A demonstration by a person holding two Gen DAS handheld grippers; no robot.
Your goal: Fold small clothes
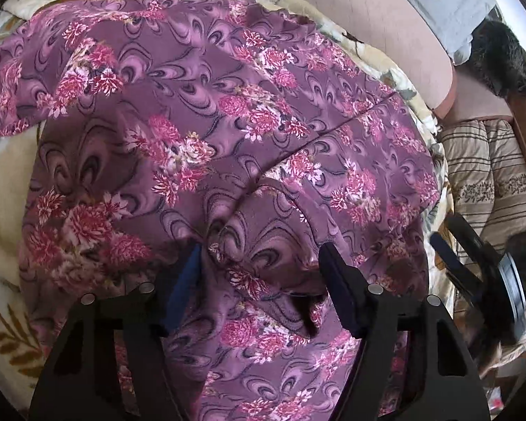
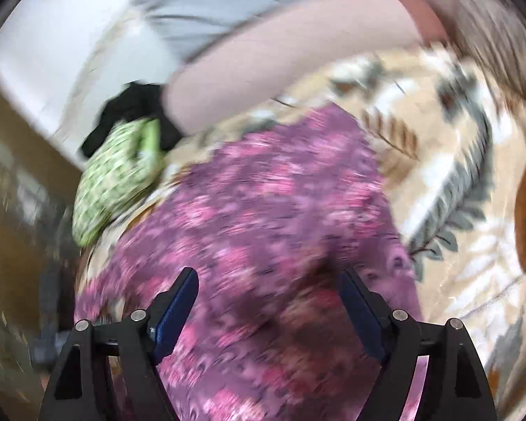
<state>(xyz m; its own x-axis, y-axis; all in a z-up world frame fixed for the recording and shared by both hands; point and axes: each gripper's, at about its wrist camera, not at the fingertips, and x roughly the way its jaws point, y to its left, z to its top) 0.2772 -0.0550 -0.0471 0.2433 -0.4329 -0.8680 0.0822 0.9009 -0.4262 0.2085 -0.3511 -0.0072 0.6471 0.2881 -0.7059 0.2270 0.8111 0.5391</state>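
Purple floral garment (image 1: 210, 133) beneath both spread tongs

Left gripper (image 1: 263, 249) jaws spread wide, right gripper (image 2: 268, 273) likewise, though its view is blurred

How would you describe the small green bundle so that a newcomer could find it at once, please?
Start from the leaf-print blanket covering the bed, where the purple floral garment lies. At the garment's far left corner sits the green patterned bundle, beside a black cloth. It is the only green fabric there.
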